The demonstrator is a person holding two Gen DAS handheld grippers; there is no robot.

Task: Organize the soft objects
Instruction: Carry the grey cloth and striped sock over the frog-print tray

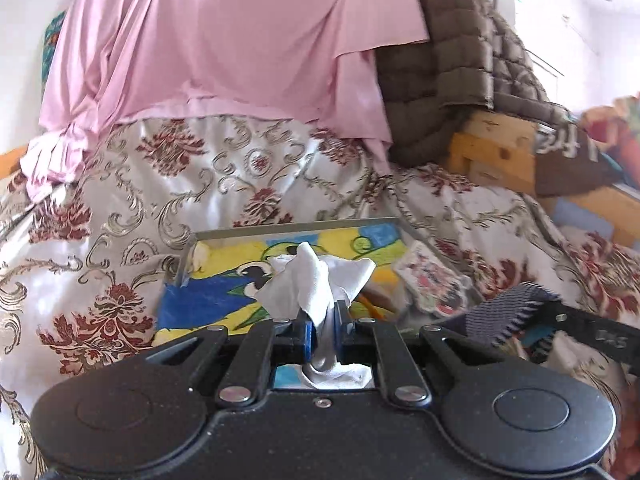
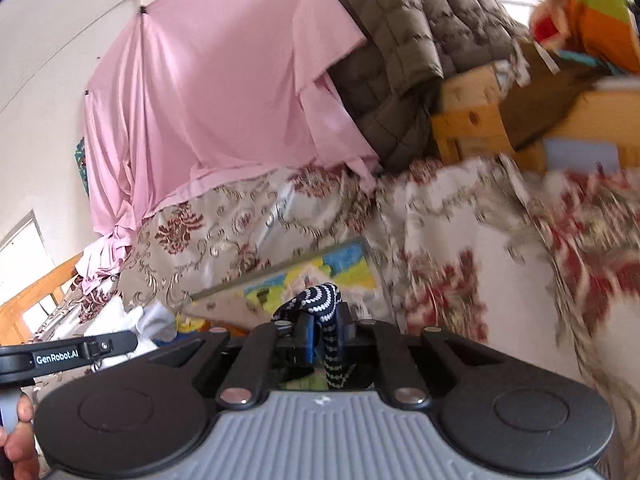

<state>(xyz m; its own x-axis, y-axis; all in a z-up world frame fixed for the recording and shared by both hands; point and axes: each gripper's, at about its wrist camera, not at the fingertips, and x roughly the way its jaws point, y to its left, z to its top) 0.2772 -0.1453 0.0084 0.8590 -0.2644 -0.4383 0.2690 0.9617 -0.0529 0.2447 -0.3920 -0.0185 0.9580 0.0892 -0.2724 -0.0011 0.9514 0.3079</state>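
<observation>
My left gripper (image 1: 323, 322) is shut on a white cloth (image 1: 316, 280), which bunches above the pads and trails down between them. It hangs over a flat painted board (image 1: 224, 284) with blue, yellow and green shapes, lying on the floral bedspread (image 1: 120, 200). At the right of the left wrist view, the other gripper carries a dark patterned fabric (image 1: 504, 316). My right gripper (image 2: 325, 330) is shut on that dark blue fabric with white dots (image 2: 320, 300), looped over the pads. The painted board (image 2: 320, 276) lies just beyond. A small floral cloth (image 1: 432, 280) rests on the board's right edge.
A pink sheet (image 1: 224, 40) hangs at the back, over the bedspread. A brown quilted jacket (image 1: 460, 60) drapes over a wooden frame (image 1: 496, 148) at the right. Colourful fabrics (image 2: 592, 20) pile at the upper right. A hand (image 2: 16, 440) holds the left gripper's handle.
</observation>
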